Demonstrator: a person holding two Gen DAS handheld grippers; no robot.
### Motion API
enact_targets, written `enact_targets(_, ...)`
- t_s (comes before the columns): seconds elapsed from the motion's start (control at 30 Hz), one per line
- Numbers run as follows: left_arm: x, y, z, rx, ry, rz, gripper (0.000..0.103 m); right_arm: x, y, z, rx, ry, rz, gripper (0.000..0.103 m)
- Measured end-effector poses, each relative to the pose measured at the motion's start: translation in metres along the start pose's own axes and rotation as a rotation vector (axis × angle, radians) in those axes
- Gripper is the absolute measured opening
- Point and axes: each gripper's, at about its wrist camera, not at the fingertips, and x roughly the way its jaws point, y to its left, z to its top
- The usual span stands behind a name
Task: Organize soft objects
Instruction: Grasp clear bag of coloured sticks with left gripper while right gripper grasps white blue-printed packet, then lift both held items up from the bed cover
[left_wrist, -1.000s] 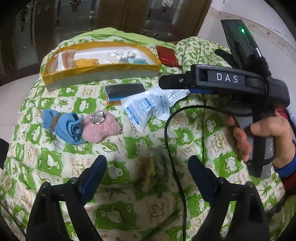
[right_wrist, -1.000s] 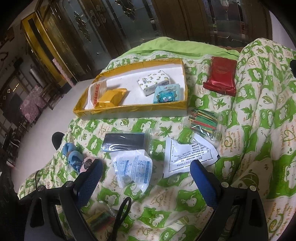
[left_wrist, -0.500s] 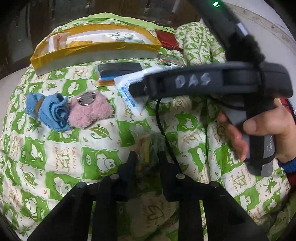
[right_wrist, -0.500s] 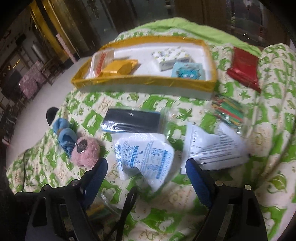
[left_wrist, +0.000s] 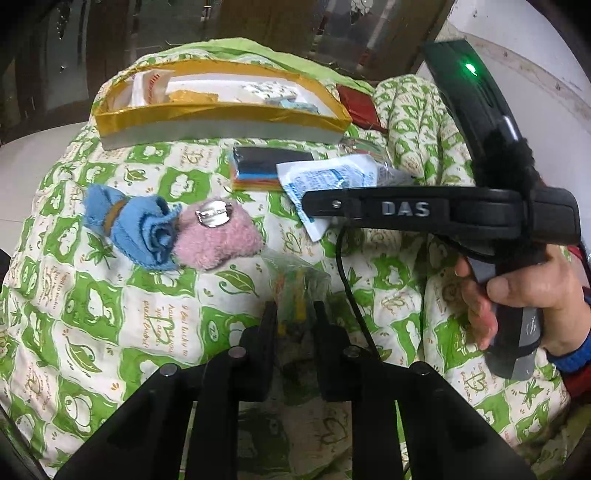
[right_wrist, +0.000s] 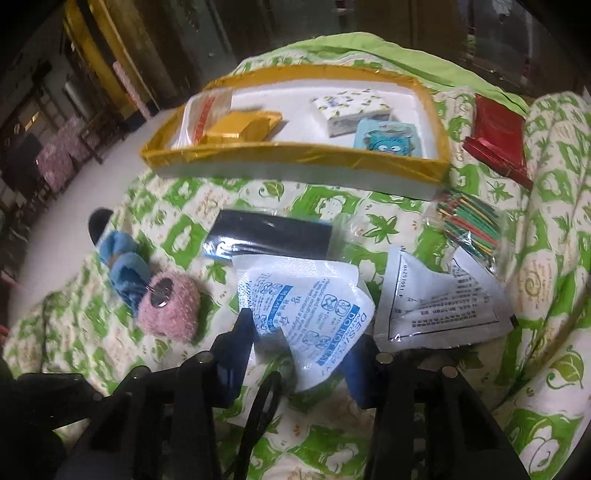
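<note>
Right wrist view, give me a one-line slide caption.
Right gripper jaws, just closing, pinch a white blue-printed desiccant packet on the green-and-white patterned quilt, before a gold-rimmed tray.

Your black right gripper body (left_wrist: 439, 210) hides part of the white desiccant sachet with blue print (left_wrist: 325, 181). The clear small bag of coloured sticks (left_wrist: 295, 288) looks blurred between the fingers, so you cannot read its contents well.
</note>
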Motion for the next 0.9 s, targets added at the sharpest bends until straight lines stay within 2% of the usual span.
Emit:
enact_targets(0.2,-0.007,0.002,0.002,-0.015,-0.029,-0.004,0.017,-0.014,-0.007,-0.002,0.039,-0.030,0.036,0.046)
enact_targets(0.9,-0.017,0.005,0.006,-0.029,-0.064,0.009,0.017,-0.018,-0.004,-0.001,0.022,-0.058,0.033,0.046)
